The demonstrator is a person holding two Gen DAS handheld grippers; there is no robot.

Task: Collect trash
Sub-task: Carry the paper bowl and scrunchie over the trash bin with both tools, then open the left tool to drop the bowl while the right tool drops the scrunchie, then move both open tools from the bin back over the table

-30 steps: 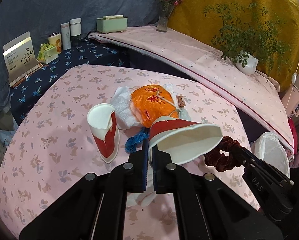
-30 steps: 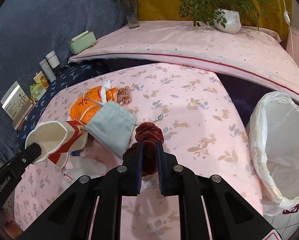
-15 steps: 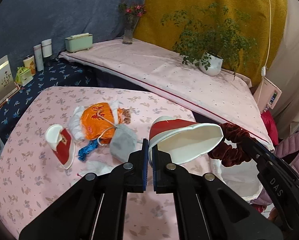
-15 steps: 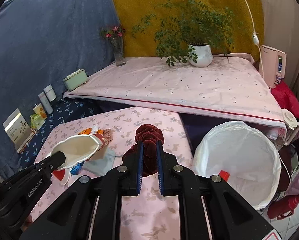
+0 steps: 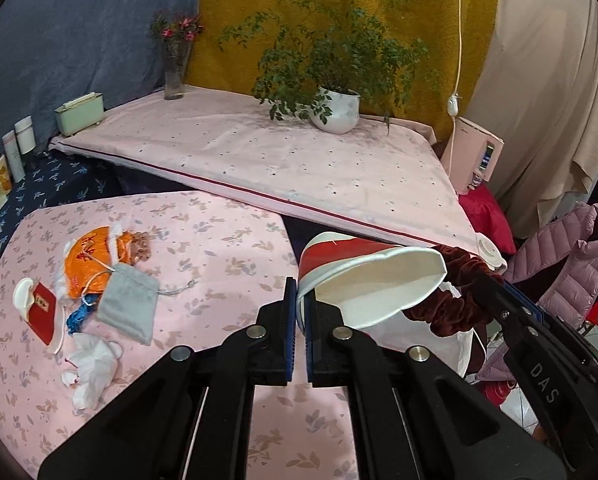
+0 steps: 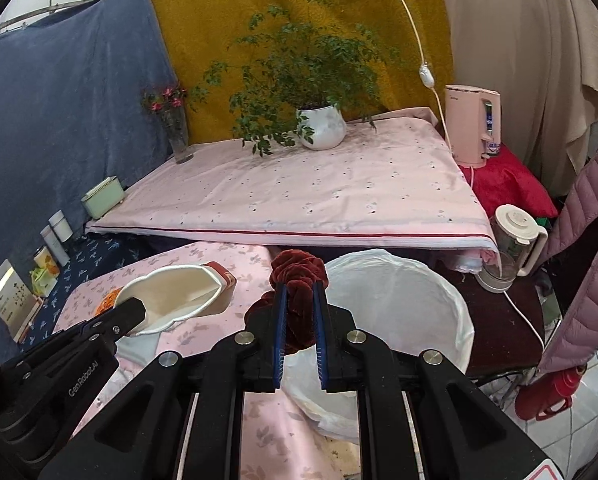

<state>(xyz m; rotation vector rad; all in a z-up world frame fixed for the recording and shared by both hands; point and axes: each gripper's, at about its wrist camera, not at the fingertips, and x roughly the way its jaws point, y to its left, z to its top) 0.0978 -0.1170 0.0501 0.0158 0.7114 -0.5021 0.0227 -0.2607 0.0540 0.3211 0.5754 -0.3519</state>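
Note:
My left gripper (image 5: 301, 300) is shut on the rim of a crushed red and white paper cup (image 5: 371, 280), held above the table's right edge. My right gripper (image 6: 299, 304) is shut on a dark red velvet scrunchie (image 6: 297, 280) just left of the white-lined trash bin (image 6: 399, 304). The cup also shows in the right wrist view (image 6: 179, 296), and the scrunchie in the left wrist view (image 5: 451, 308). On the pink floral table (image 5: 219, 240) lie a second flattened cup (image 5: 39, 308), an orange bag (image 5: 91, 260), a grey pouch (image 5: 129, 308) and crumpled tissue (image 5: 91, 368).
A raised pink-covered platform (image 5: 279, 160) behind the table carries a potted plant (image 5: 335, 108), a flower vase (image 5: 175, 68) and a green box (image 5: 79, 114). A kettle (image 6: 507, 248), a pink appliance (image 6: 471, 128) and a purple jacket (image 6: 587, 240) stand right of the bin.
Both grippers have swung to the right with the cup and the scrunchie, away from the litter pile. The trash bin now lies right under the scrunchie.

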